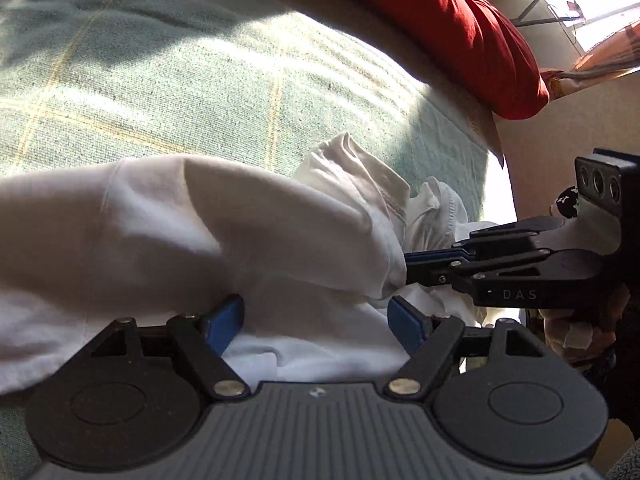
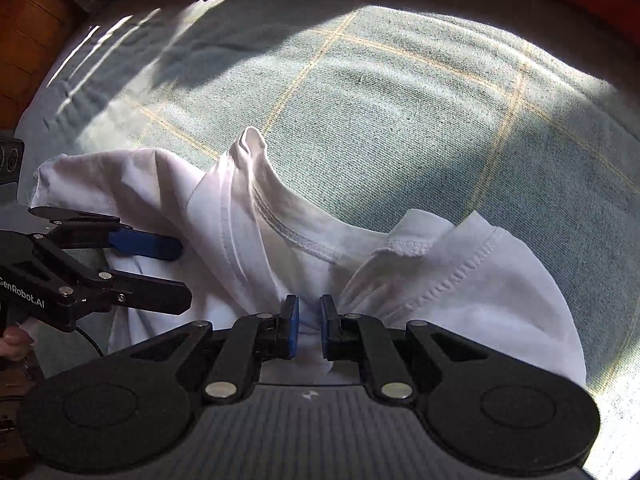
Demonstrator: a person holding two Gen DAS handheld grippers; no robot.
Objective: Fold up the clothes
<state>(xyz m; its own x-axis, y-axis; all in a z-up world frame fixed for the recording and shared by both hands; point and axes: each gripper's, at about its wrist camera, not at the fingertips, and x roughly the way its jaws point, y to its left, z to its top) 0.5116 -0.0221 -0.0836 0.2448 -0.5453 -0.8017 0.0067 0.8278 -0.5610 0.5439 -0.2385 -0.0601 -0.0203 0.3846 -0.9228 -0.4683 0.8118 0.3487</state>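
Surface: pale green bedcover (image 2: 400, 92) with thin yellow check lines, half in sunlight and half in shadow; it fills most of both views.
Background: dark red pillow or cushion (image 1: 452, 24) along the far edge of the bed; a bright window (image 1: 592, 4) in the top right corner of the left wrist view; wooden floor (image 2: 24, 28) in the top left corner of the right wrist view.
Garment: white T-shirt (image 2: 256, 232), crumpled, lying on the bedcover at the near edge, just in front of both tools; its ribbed collar (image 2: 304, 236) stands up in a loop and a stitched hem (image 2: 460, 276) lies to the right of it.
Right gripper (image 2: 309, 326): it points forward and low over the bed; the blue pads are narrow and pinch a bunch of the T-shirt below the collar. In the left wrist view it comes in from the right side, level, with its tips hidden in the cloth.
Left gripper (image 1: 316, 326): jaws wide apart, with white cloth lying between the blue pads (image 1: 226, 322); the pads do not press it. In the right wrist view it reaches in from the left, nearly level, beside the sleeve part of the shirt.
Hand: part of a hand (image 1: 576, 328) under the right gripper's body; fingertips (image 2: 14, 344) under the left one.
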